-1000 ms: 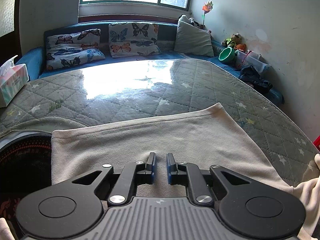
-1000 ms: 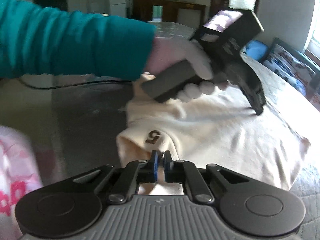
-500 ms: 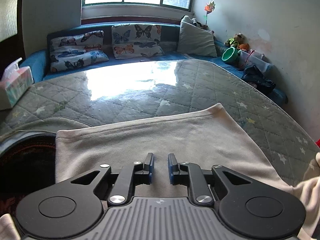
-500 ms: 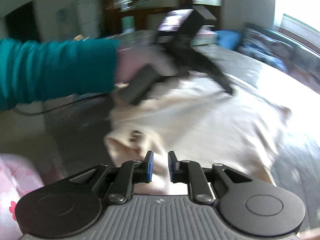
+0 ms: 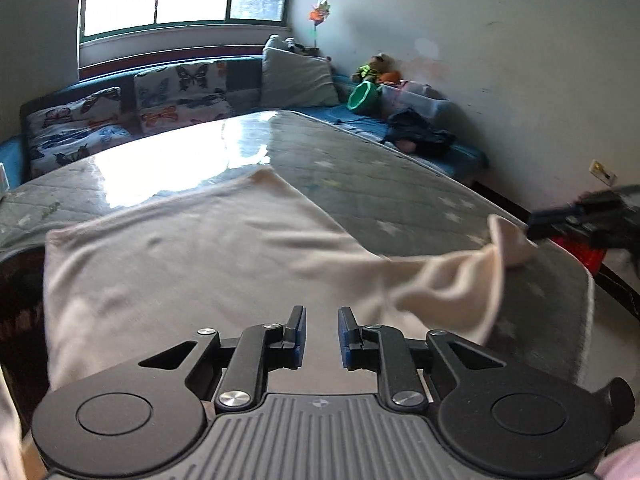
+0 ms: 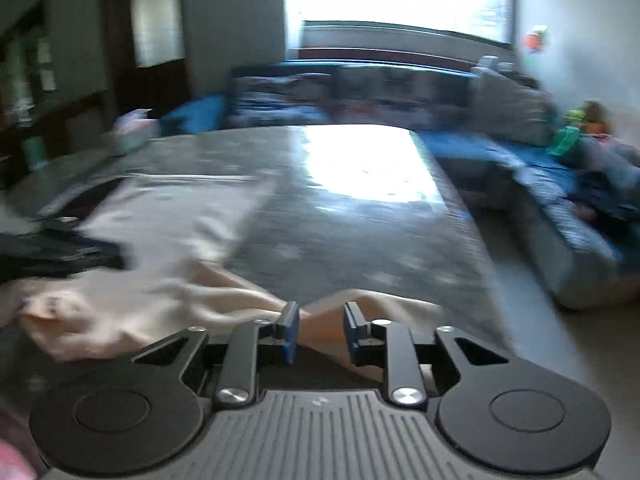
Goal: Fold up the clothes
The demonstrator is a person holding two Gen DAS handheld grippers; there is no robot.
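Cream garment (image 5: pixel 192 256) lies partly spread on the quilt-covered tabletop (image 5: pixel 392 184), one sleeve (image 5: pixel 452 280) trailing rumpled toward the edge. Left hand-held gripper (image 5: pixel 319 330): jaws slightly apart, holding nothing. Right hand-held gripper (image 6: pixel 319 330): jaws opening, cloth just beyond them, unpinched. Folding appears barely begun; the sleeve and body folds remain.

Both the left gripper (image 5: pixel 319 330) and the right gripper (image 6: pixel 319 330) share one build: black linkage arms with silver screws, blue pads on the fingertips, two round black discs flanking a ribbed grey housing.
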